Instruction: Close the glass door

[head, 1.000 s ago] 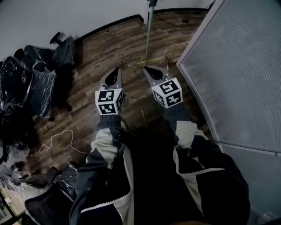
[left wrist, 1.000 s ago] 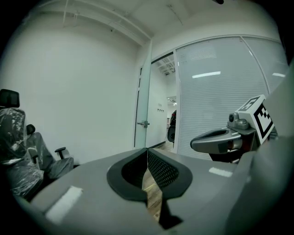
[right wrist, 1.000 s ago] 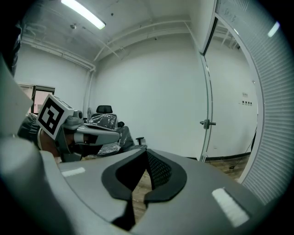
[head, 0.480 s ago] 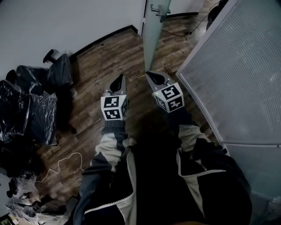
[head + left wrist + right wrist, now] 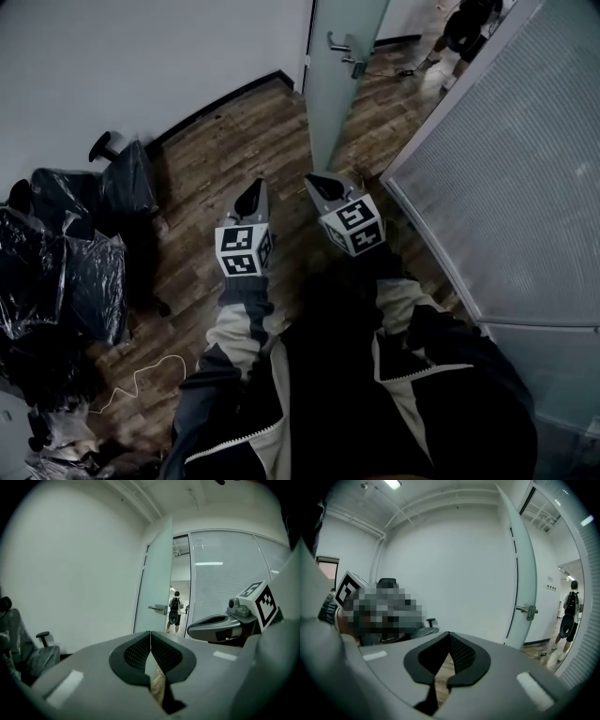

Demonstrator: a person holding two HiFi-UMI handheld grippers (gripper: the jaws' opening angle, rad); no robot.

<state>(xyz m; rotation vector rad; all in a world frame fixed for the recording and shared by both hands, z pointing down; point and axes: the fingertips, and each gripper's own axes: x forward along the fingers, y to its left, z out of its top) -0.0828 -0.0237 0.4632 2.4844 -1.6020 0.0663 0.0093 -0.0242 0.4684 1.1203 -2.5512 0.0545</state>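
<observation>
left gripper (image 5: 150, 633): jaws pressed together, nothing between them. right gripper (image 5: 449, 633): jaws likewise pressed together and empty. both are held side by side ahead of the person's dark and cream sleeves (image 5: 234, 337), pointing toward the glass door (image 5: 342, 84) and well apart from it. the door stands open, its metal handle (image 5: 341, 45) facing the room. to its right is a frosted glass partition (image 5: 525, 169). a person (image 5: 466, 25) stands beyond the doorway. plastic-wrapped office chairs (image 5: 70, 234) sit at left on the wood floor (image 5: 234, 141).
</observation>
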